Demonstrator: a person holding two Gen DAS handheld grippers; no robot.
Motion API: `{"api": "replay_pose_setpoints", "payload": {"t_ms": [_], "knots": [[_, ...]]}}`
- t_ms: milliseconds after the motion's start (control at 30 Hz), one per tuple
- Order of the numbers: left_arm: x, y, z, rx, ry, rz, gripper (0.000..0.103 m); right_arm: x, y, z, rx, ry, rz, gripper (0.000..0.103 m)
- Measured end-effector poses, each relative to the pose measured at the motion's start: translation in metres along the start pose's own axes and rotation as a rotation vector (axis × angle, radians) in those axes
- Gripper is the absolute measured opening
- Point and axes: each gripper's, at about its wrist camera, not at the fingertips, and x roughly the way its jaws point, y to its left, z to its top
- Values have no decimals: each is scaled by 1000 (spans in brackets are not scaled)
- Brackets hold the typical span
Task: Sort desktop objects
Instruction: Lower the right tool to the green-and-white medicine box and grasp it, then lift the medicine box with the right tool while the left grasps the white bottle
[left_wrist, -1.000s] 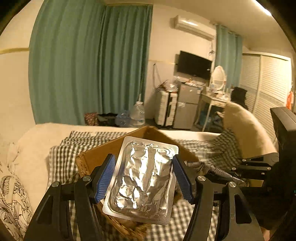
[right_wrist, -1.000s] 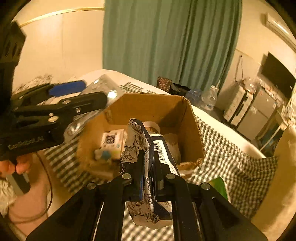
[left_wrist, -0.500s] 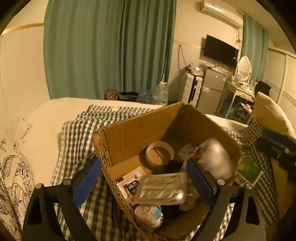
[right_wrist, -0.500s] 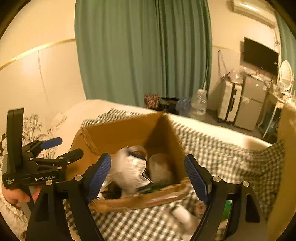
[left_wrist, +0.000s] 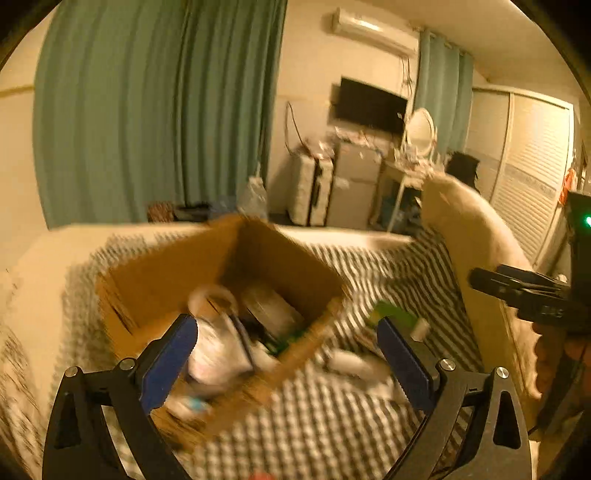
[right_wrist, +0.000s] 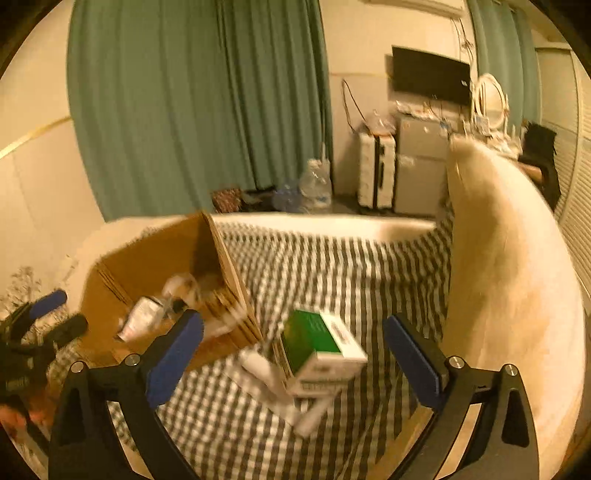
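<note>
At left, the open brown cardboard box (right_wrist: 162, 273) on the checked bed cover (right_wrist: 332, 266) holds sorted items. Our left gripper (left_wrist: 284, 354) has just spread its fingers wide, empty. Right gripper (right_wrist: 291, 354) likewise, framing the green-and-white carton (right_wrist: 317, 347) beside a white tube (right_wrist: 258, 365). Risk: closing on both together, as they touch

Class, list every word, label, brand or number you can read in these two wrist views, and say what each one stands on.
No text can be read in either view.
Green and white box: print on its white side, too blurred to read.
White packet in the cardboard box: dark markings, blurred.
Left tool, seen from the right wrist: light lettering on its body, too small and blurred.
Right tool, seen from the left wrist: faint lettering, unreadable.
</note>
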Motion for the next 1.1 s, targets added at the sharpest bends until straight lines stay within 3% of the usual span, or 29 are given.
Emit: {"api": "replay_pose_setpoints", "payload": {"t_ms": [67, 200, 367, 467, 633, 867, 933, 967, 1100], "knots": [[15, -15, -20, 0, 45, -25, 100, 20, 6, -15, 11, 43, -35, 101], [45, -34, -64, -18, 113, -36, 100, 59, 9, -29, -29, 95, -204, 101], [77, -38, -91, -46, 154, -28, 100, 97, -7, -35, 9, 119, -278, 102], [92, -35, -94, -50, 161, -24, 100, 110, -29, -40, 78, 144, -271, 102], [115, -40, -97, -18, 170, -28, 100, 129, -61, -49, 225, 209, -173, 103], [144, -47, -98, -13, 191, -46, 100, 154, -73, -57, 332, 280, -59, 103], [150, -48, -99, -20, 201, -48, 100, 152, -70, -59, 319, 275, -30, 99], [152, -49, -100, -22, 204, -45, 100, 149, -61, -61, 284, 261, -45, 89], [155, -58, -102, 1, 200, -64, 100, 118, -35, -50, 116, 121, -116, 87]]}}
